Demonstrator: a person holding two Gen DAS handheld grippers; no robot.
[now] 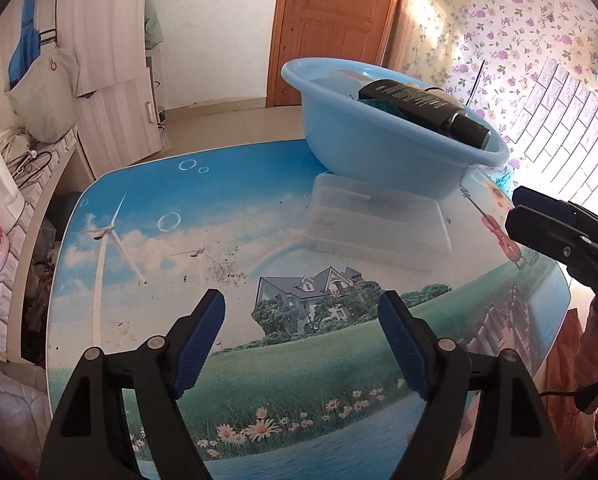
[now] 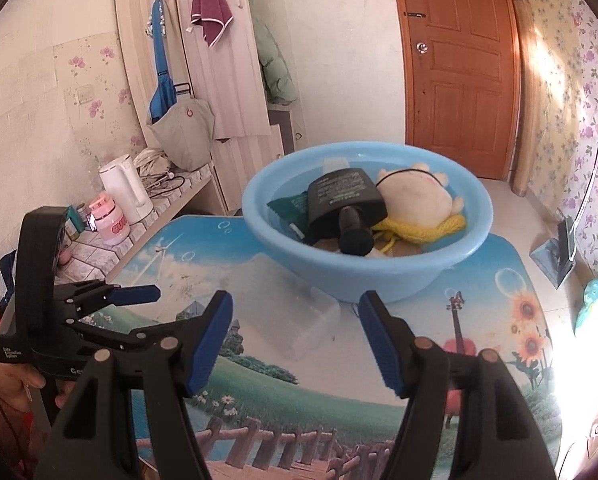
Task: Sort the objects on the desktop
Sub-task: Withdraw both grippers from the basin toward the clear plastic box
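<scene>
Hovering spread and empty: left tool, right tool. Basin, frame centre, holding bottle and plush; risks tipping off clear box if nudged.

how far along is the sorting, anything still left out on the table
Mostly done: the black bottle, plush toy and green packet lie in the blue basin. Left gripper and right gripper are open, holding nothing. Only the clear box remains outside it.
</scene>
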